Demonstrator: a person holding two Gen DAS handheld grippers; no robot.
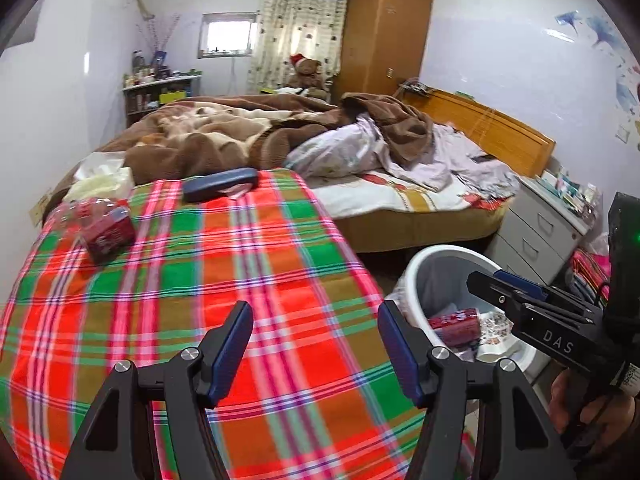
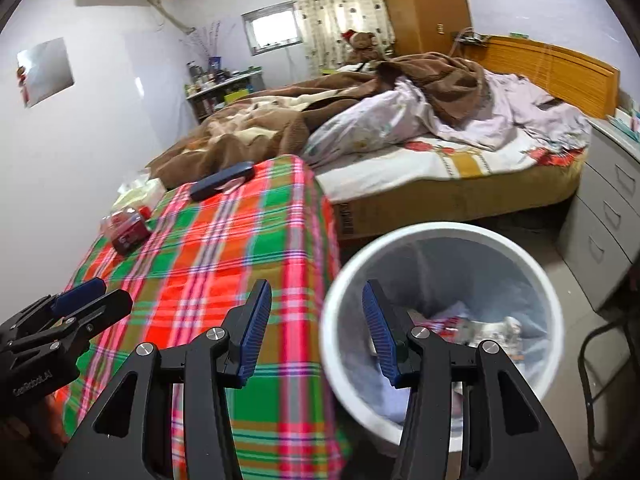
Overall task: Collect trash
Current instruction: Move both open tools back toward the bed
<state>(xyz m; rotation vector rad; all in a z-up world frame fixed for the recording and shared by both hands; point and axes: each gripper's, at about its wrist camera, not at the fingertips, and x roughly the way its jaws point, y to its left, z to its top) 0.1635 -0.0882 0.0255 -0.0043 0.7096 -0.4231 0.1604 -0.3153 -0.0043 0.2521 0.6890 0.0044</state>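
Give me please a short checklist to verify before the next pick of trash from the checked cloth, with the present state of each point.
1. Left gripper empty, jaws apart: ok.
2. Right gripper empty, jaws apart: ok.
3. Trash bin upright beside the table, mouth uncovered: ok.
4. Red packet lies free on the checked cloth, nothing on top of it: ok.
5. Dark blue case is trash or not: cannot tell.
6. Bin has space left; only a few items at its bottom: ok.

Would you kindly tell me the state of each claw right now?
Left claw: open, holding nothing.
Right claw: open, holding nothing.
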